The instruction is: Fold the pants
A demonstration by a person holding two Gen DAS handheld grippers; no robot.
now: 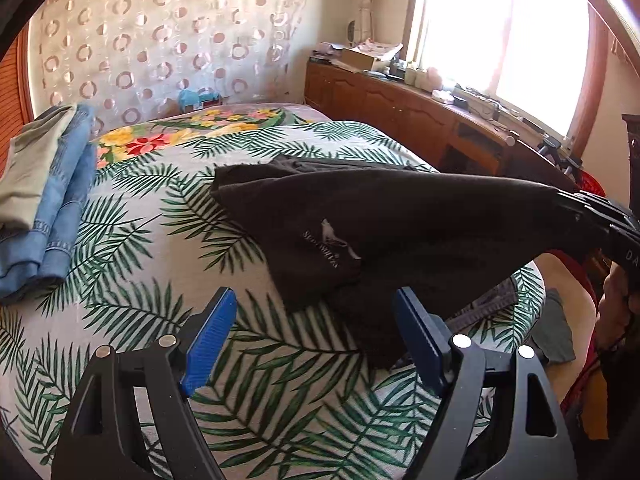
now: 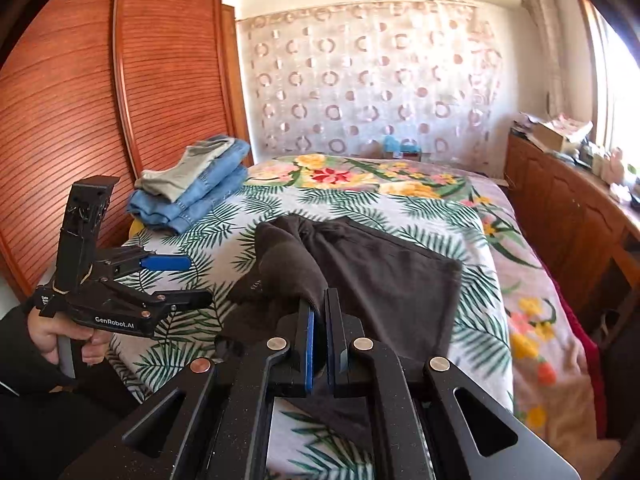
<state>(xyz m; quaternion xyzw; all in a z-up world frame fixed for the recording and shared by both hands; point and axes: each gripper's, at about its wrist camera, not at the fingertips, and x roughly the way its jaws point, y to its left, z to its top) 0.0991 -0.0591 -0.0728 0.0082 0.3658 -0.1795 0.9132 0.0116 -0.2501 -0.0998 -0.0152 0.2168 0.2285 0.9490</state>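
Observation:
Dark brown pants [image 1: 400, 220] with a small white logo lie on the palm-leaf bedspread [image 1: 160, 248]. My right gripper [image 2: 318, 312] is shut on one edge of the pants [image 2: 384, 276] and holds that part off the bed; the left wrist view shows it at the right [image 1: 570, 202], with the cloth stretched up to it. My left gripper [image 1: 314, 340] stands open just above the bed, near the pants' front edge, with nothing between its blue pads [image 1: 208, 344]. In the right wrist view the left gripper [image 2: 188, 280] sits to the left, held by a hand.
A folded stack of blue jeans and a grey-green garment [image 1: 48, 200] rests at the bed's far left corner [image 2: 192, 192]. A wooden wardrobe [image 2: 80, 120] stands on the left. A low wooden cabinet [image 1: 400, 116] with clutter runs under the window on the right.

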